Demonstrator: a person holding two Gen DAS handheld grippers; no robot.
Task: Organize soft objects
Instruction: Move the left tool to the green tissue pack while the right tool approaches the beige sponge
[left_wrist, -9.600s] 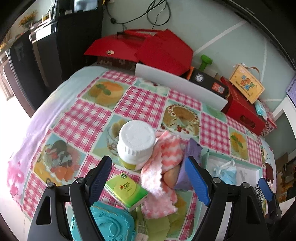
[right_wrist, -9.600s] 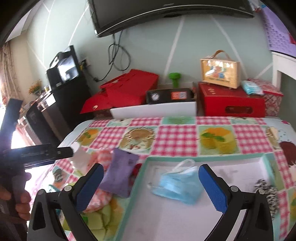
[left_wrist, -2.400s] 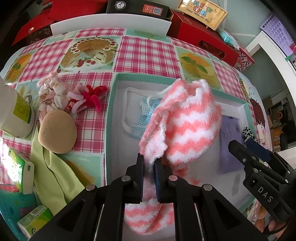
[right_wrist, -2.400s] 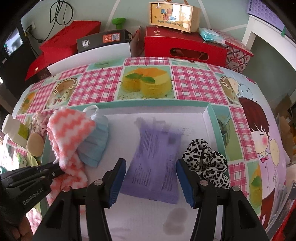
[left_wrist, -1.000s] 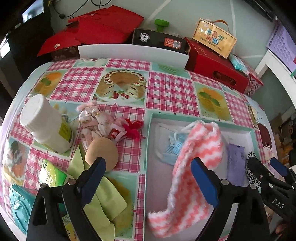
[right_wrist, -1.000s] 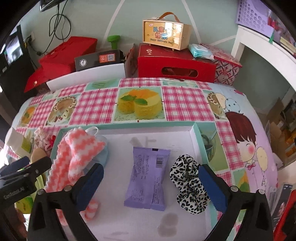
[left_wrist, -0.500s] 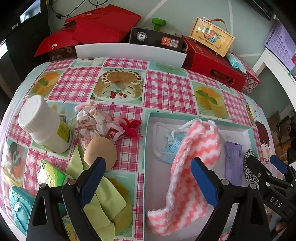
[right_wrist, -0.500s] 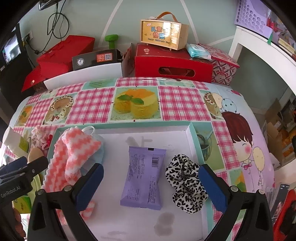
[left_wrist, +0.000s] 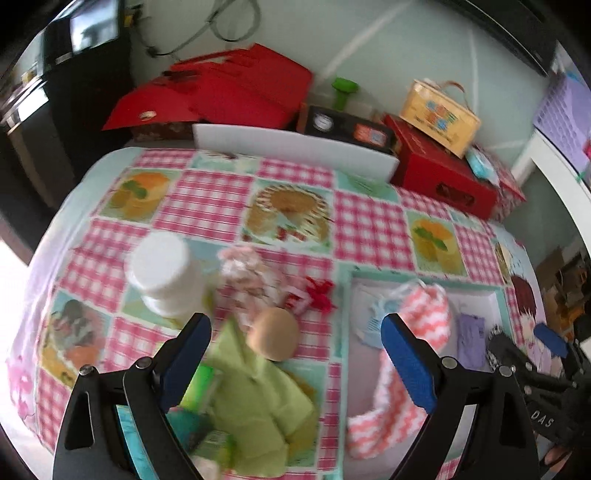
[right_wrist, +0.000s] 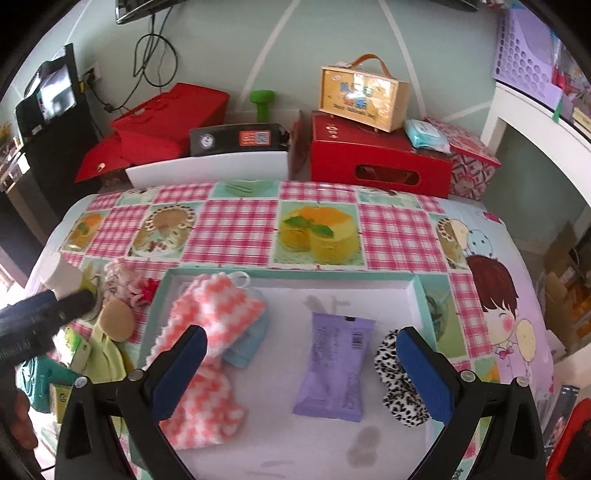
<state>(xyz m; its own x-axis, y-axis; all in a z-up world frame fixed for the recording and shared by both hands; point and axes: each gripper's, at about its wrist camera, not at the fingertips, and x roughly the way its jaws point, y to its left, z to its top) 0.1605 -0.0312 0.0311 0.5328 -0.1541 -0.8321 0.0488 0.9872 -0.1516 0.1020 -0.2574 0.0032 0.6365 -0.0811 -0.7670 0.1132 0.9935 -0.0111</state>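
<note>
My left gripper is open and empty, hovering above a tan round puff and a crumpled green cloth left of the tray. A pink floral scrunchie with a red bow lies just beyond the puff. The white tray has a teal rim. It holds a pink-and-white zigzag cloth draped over a blue face mask, a purple packet and a leopard scrunchie. My right gripper is open and empty over the tray's near side.
A white bottle stands left of the scrunchie. Green tissue packs and a teal object lie at the table's near-left corner. Red boxes, a white board and a yellow case stand behind the checked tablecloth.
My left gripper has swung left, from over the tray's edge to over the puff and green cloth; its view is blurred. The right gripper has barely moved. The zigzag cloth lies still in the tray.
</note>
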